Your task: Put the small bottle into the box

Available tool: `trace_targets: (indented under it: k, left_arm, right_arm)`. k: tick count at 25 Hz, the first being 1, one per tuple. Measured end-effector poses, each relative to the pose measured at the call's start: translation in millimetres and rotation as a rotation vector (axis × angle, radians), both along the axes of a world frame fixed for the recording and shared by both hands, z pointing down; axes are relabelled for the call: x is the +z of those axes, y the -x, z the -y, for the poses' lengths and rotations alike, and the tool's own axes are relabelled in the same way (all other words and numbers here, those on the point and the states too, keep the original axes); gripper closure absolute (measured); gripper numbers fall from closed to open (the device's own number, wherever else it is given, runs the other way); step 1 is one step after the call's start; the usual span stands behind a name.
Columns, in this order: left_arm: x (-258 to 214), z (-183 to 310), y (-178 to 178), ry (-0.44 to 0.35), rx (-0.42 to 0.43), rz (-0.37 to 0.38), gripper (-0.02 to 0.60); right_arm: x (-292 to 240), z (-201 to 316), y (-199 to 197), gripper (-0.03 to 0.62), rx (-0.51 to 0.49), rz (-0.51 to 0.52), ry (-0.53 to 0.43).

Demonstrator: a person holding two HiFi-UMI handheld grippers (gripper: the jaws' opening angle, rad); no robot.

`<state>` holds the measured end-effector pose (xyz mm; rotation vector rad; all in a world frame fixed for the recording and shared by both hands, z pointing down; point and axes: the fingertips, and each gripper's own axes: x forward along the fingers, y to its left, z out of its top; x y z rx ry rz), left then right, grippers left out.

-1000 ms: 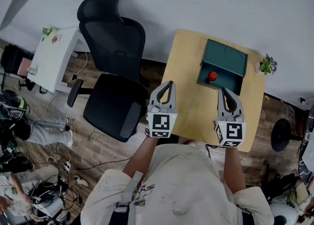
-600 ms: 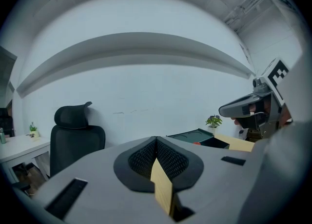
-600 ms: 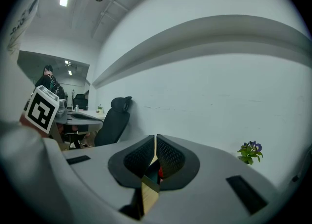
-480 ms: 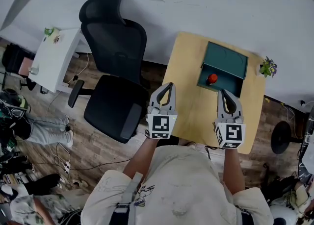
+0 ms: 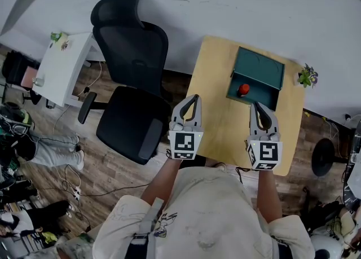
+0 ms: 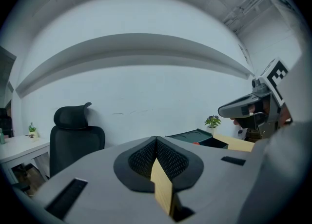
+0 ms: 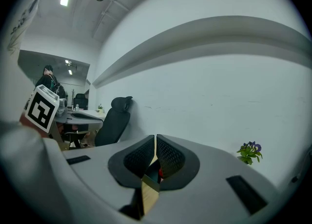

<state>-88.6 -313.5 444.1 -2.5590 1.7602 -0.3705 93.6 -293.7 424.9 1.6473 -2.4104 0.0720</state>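
The teal box [image 5: 256,77] stands open at the far end of the wooden table [image 5: 217,122], lid raised behind it. The small red bottle [image 5: 243,89] lies inside the box at its left side. My left gripper [image 5: 193,100] hovers over the table's near left edge, jaws shut with nothing between them. Over the near right part, my right gripper [image 5: 256,106] is also shut and empty, pointing at the box. In the left gripper view the box [image 6: 194,135] shows low beyond the shut gripper [image 6: 156,140]. A sliver of red bottle [image 7: 159,173] shows behind the right gripper [image 7: 155,141].
A black office chair [image 5: 132,77] stands just left of the table. A small potted plant [image 5: 308,75] sits at the table's far right corner. A white side table [image 5: 59,69] stands further left. Cables and people's legs are on the floor at the left.
Both grippers hold their places, still shut. Only the head view shifted slightly, and people on the floor at lower left moved.
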Motion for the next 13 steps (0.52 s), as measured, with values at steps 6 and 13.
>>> trace_targets:
  k: [6, 13]
  left_arm:
    - [-1.6, -1.6, -1.6, -0.003, 0.004, -0.001, 0.574]
    - [-1.5, -3.9, 1.2, -0.003, 0.002, -0.001, 0.574]
  right_arm:
    - [-1.0, -0.7, 0.1, 0.568, -0.002, -0.001, -0.001]
    - [0.0, -3.5, 1.7, 0.568, -0.001, -0.001, 0.002]
